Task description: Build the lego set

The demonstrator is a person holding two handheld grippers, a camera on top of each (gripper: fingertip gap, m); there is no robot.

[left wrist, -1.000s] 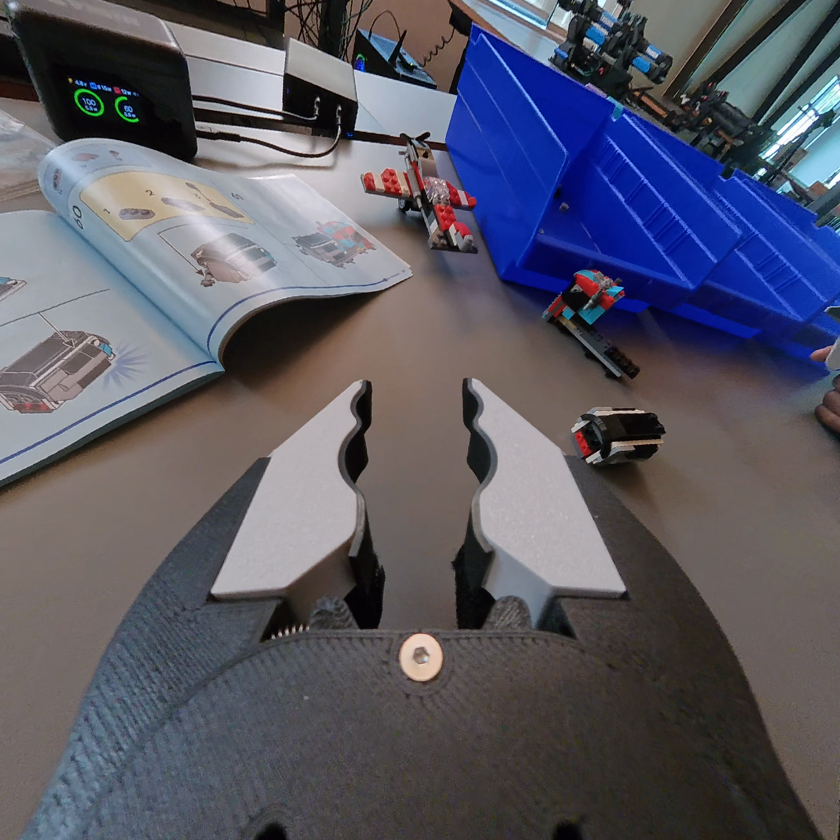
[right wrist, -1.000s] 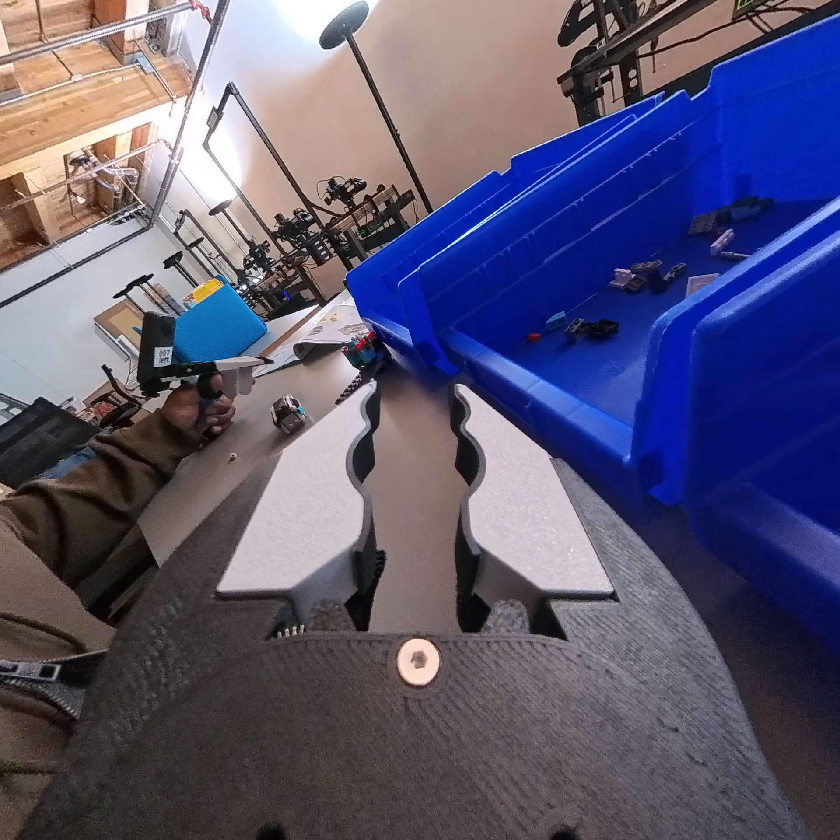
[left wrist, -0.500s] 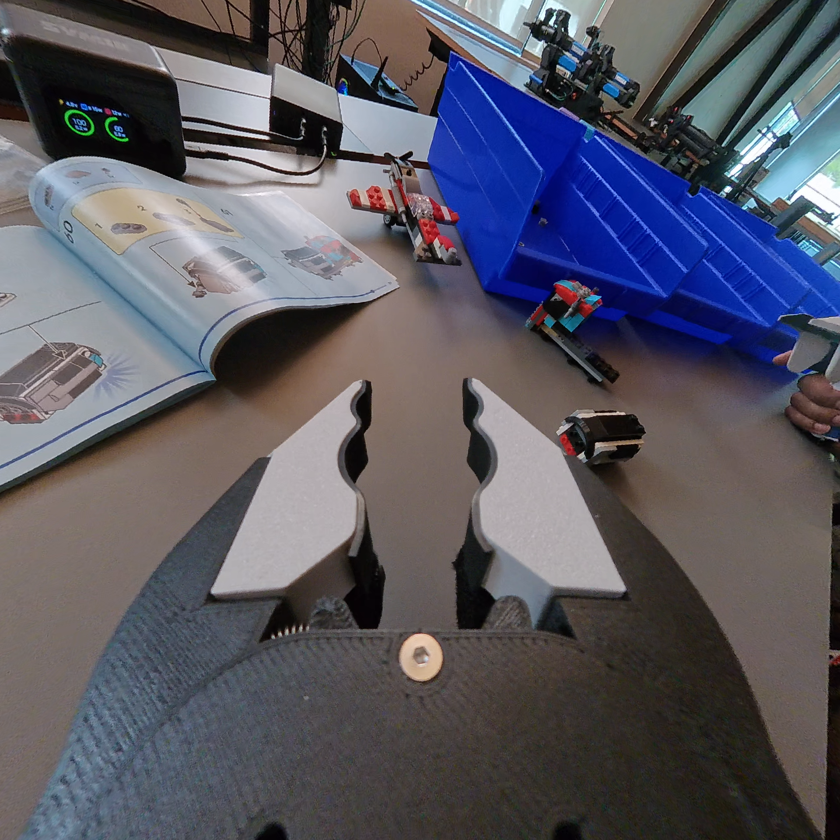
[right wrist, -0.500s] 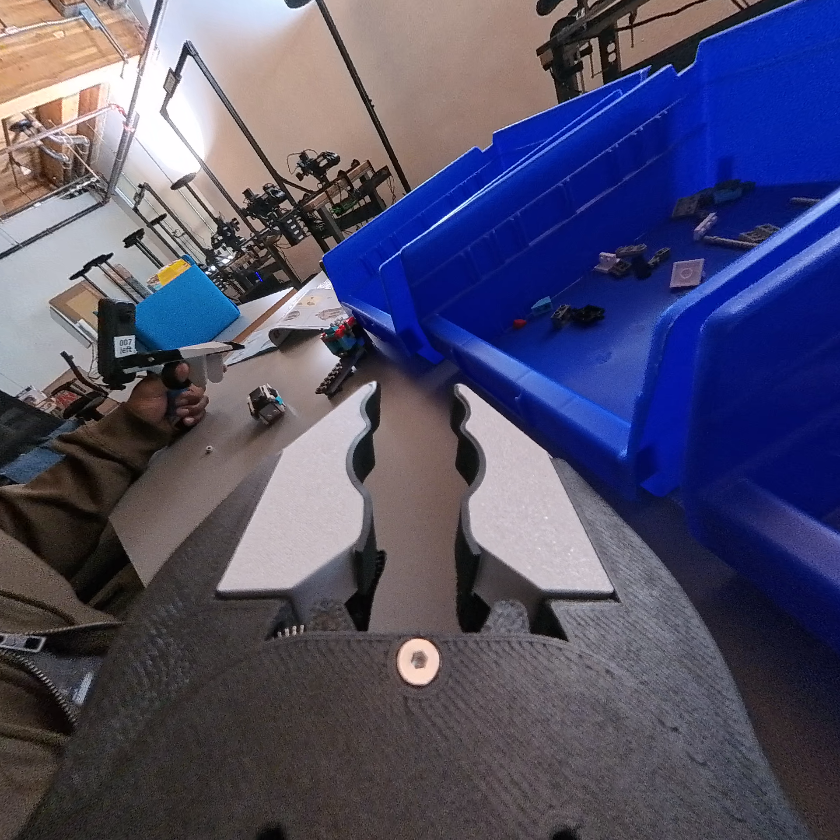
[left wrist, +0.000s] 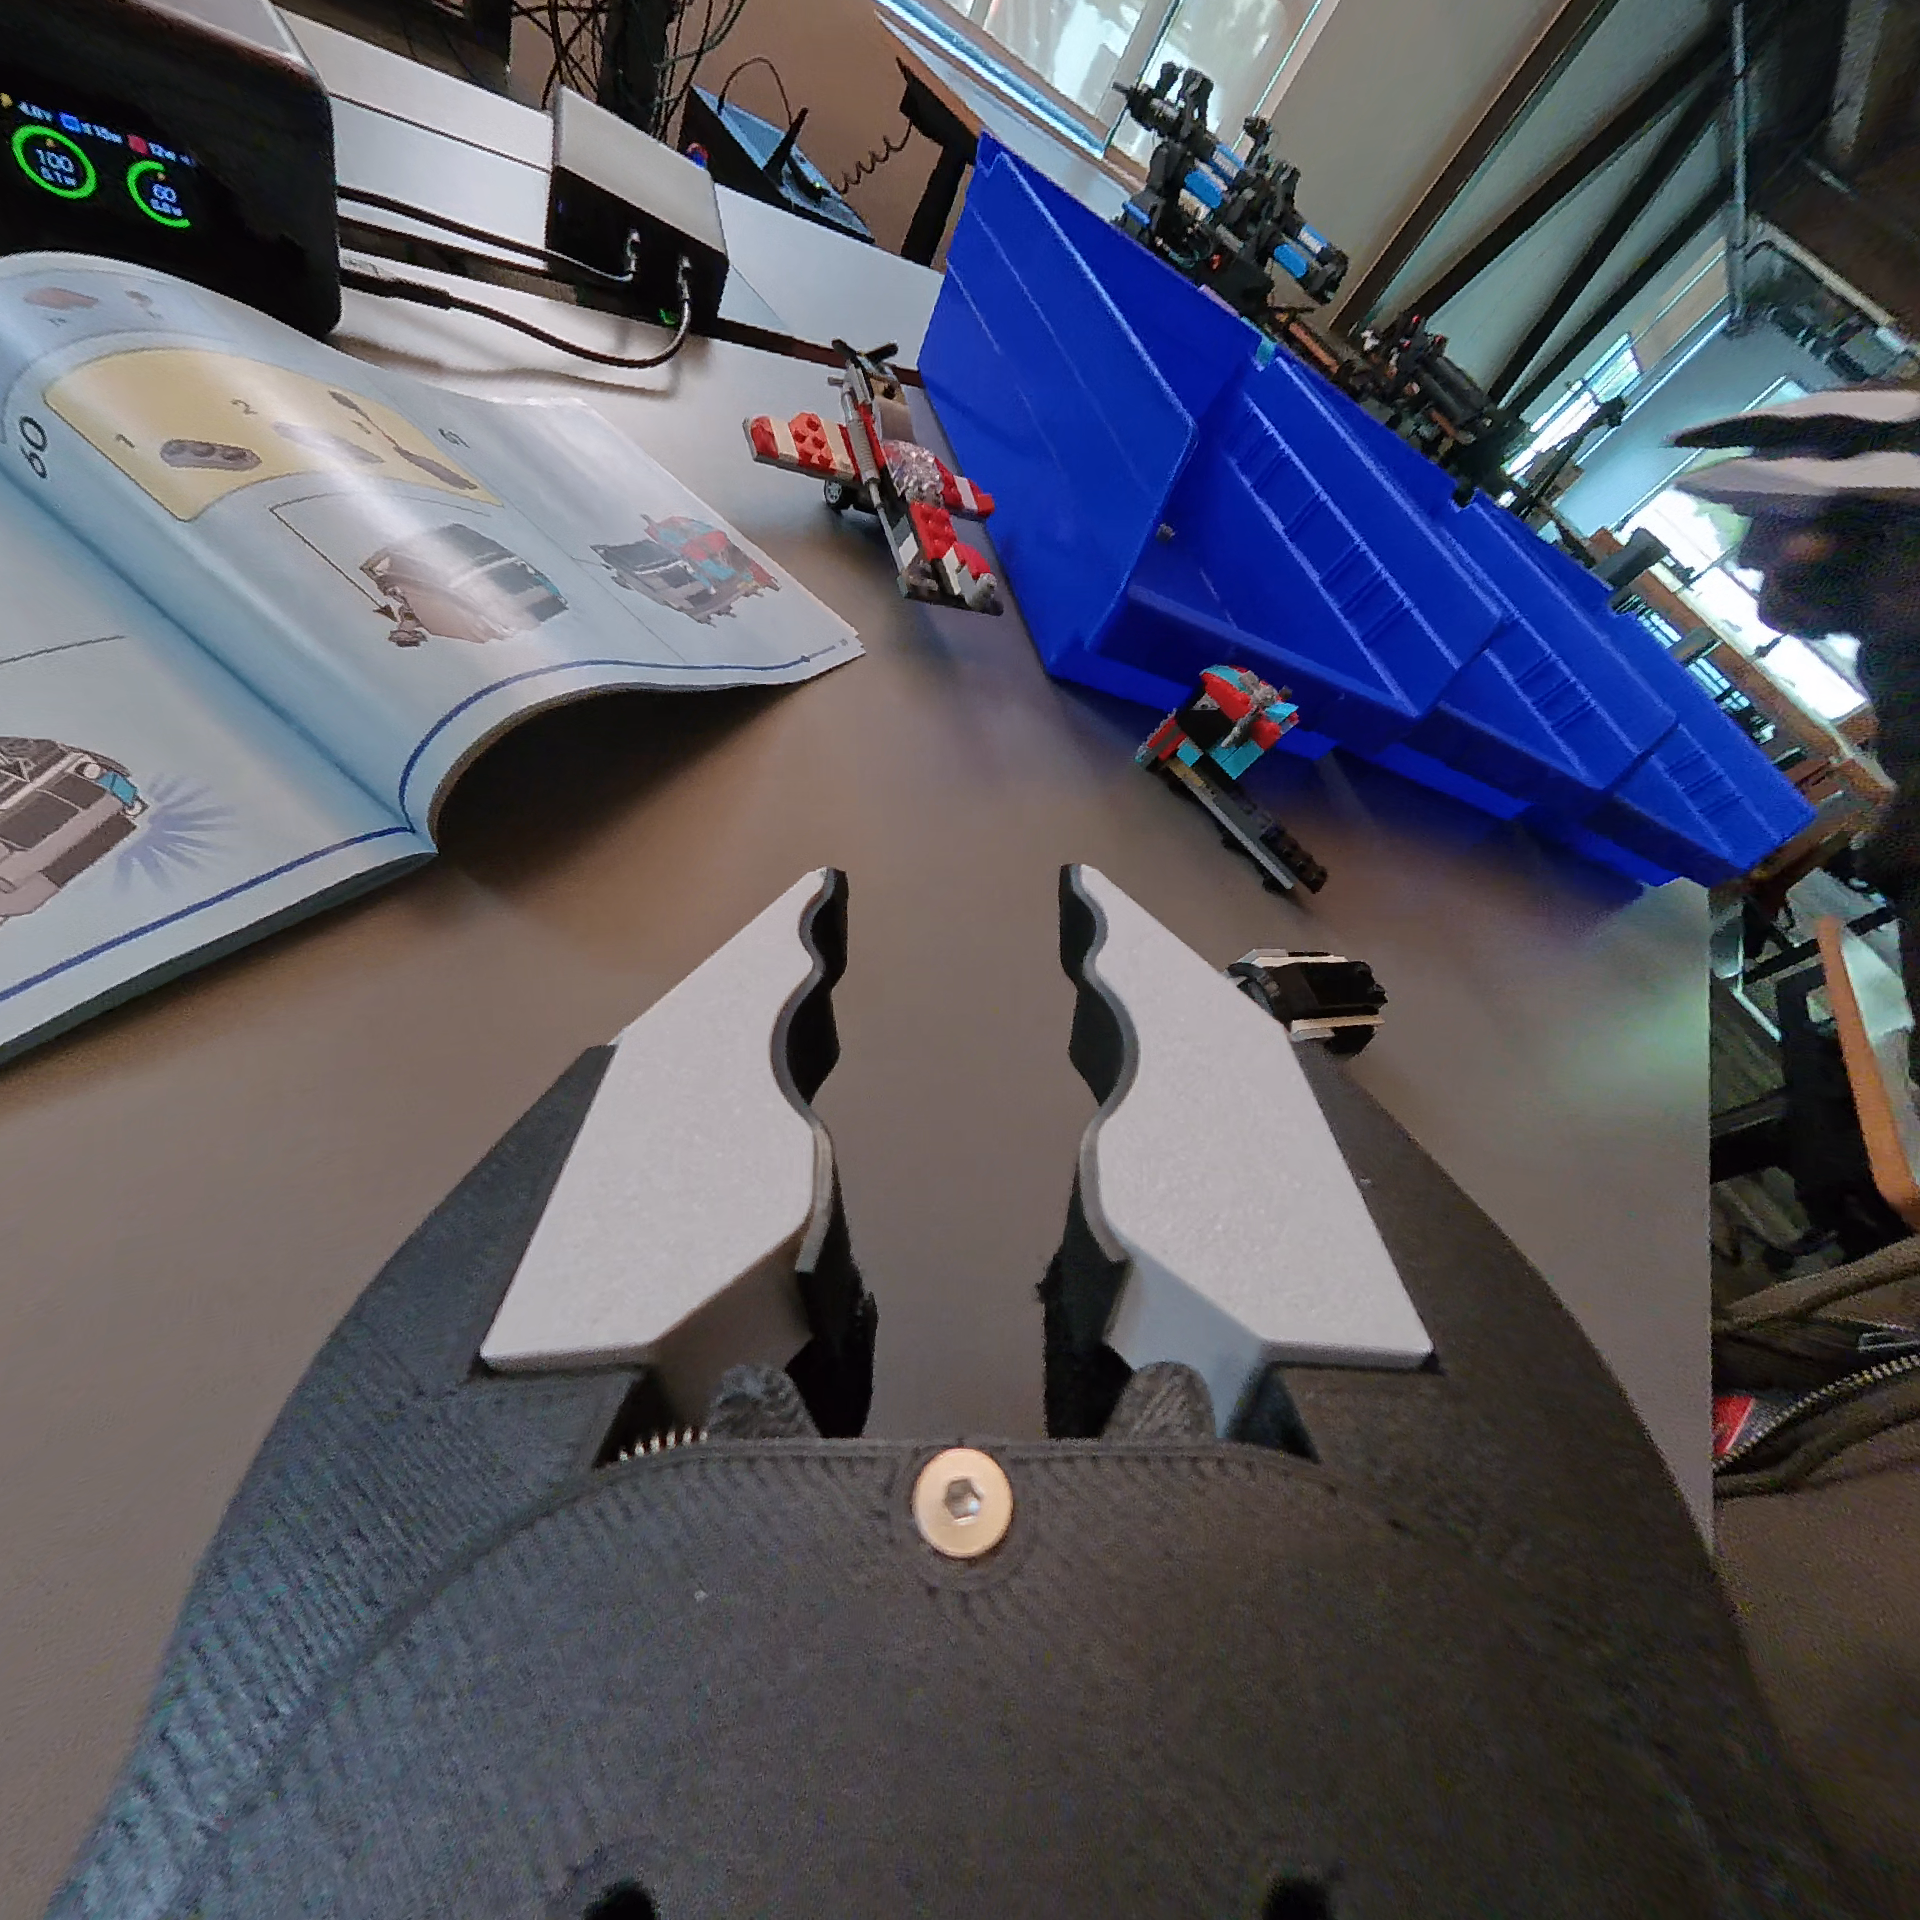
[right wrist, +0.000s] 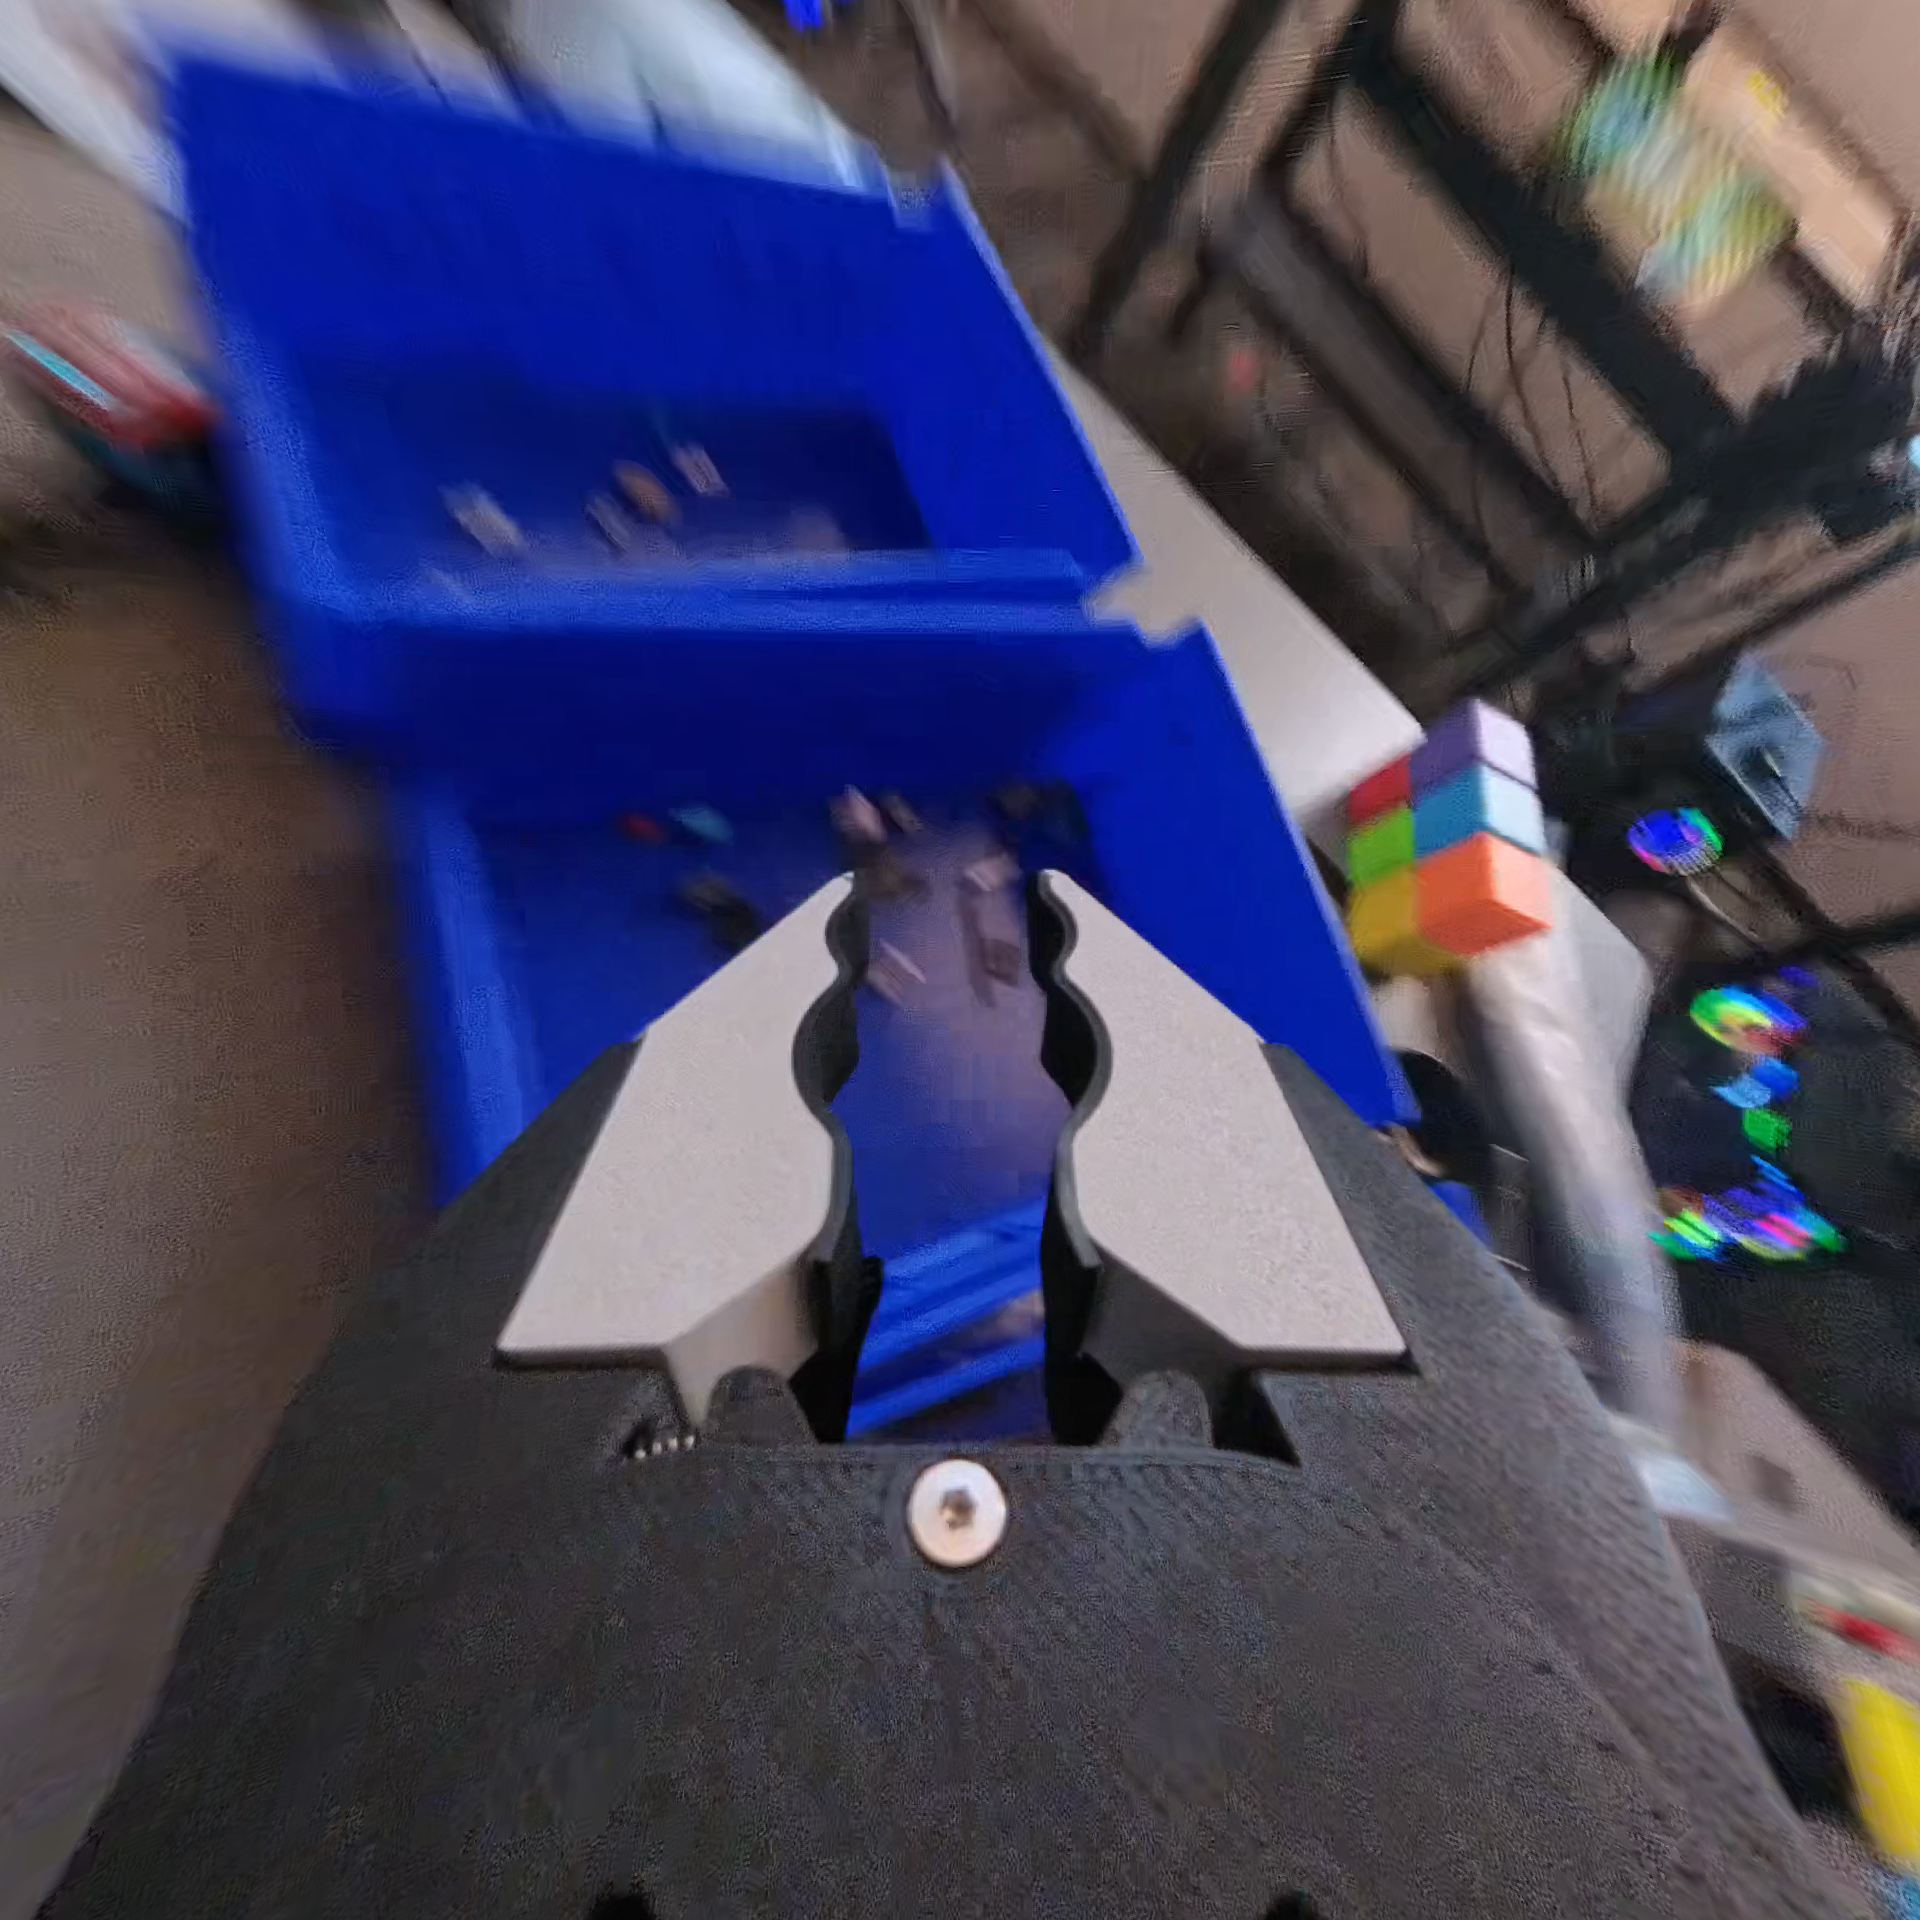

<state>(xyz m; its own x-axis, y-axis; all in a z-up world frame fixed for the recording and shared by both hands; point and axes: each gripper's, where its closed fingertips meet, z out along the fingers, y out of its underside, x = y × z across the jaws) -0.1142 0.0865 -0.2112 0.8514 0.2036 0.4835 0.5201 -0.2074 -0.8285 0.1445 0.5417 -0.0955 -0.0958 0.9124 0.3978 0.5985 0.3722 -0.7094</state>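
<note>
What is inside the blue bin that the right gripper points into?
The blue bin holds small loose brick pieces scattered on its floor, blurred beyond telling shapes. The open, empty right gripper covers the near floor.

glossy plastic bins (left wrist: 1195, 457), paper booklet (left wrist: 312, 540), matt table (left wrist: 935, 727)

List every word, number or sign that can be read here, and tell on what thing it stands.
I do not copy writing; this is where it stands.
Screen of the black box: small figures in green rings.
Open booklet: a page number and small step numbers.
Right wrist view: too blurred; nothing readable on the blue bin or the coloured cube.
</note>
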